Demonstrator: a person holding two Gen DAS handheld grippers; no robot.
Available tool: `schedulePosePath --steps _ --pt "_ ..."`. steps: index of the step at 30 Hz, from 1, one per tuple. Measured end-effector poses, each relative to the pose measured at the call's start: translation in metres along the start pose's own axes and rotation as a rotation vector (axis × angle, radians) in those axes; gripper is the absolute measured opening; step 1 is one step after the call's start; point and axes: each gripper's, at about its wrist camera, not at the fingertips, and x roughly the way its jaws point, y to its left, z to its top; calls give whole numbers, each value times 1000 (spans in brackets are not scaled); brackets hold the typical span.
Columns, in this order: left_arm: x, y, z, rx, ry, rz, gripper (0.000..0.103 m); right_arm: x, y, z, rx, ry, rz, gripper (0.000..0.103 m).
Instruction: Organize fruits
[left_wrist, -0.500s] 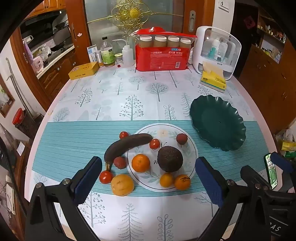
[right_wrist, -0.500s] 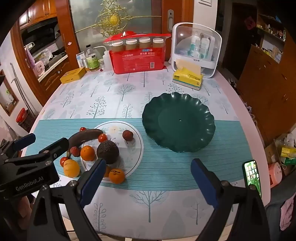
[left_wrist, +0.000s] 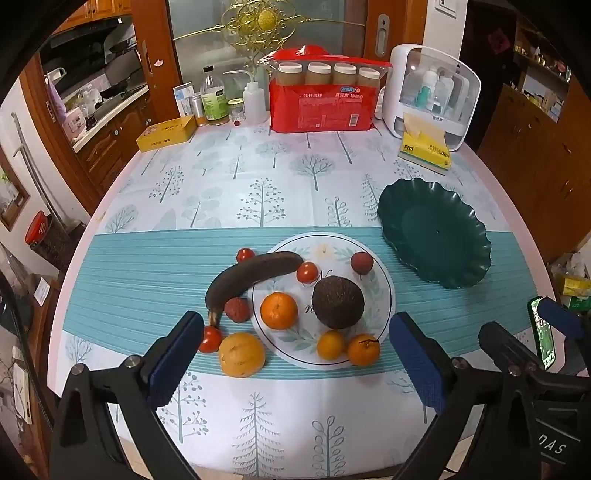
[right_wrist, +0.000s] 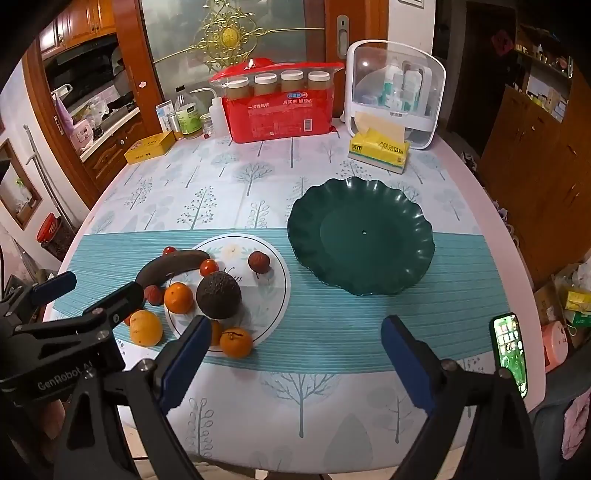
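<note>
A white floral plate (left_wrist: 380, 291) (right_wrist: 275, 291) holds a dark avocado (left_wrist: 338, 302) (right_wrist: 218, 295), oranges (left_wrist: 279, 310), a tomato (left_wrist: 307, 272) and a lychee (left_wrist: 362, 262). A blackened banana (left_wrist: 251, 275) (right_wrist: 166, 267), a large orange (left_wrist: 242, 354) and small tomatoes lie at its left. An empty dark green scalloped plate (left_wrist: 436, 232) (right_wrist: 362, 236) sits to the right. My left gripper (left_wrist: 295, 354) is open and empty, above the table's near edge before the fruit. My right gripper (right_wrist: 295, 354) is open and empty, near the front edge below the green plate.
At the table's far edge stand a red pack of cups (left_wrist: 321, 96), bottles (left_wrist: 214, 96), a yellow box (left_wrist: 166, 133), a white organizer (left_wrist: 432, 88) and a yellow tissue pack (left_wrist: 424, 149). A phone (right_wrist: 509, 350) shows at the right. Wooden cabinets surround the table.
</note>
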Motion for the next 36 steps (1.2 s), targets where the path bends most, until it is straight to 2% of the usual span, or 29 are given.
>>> schedulePosePath --steps 36 --pt "-8 10 -12 -8 -3 9 100 -2 5 -7 -4 10 51 94"
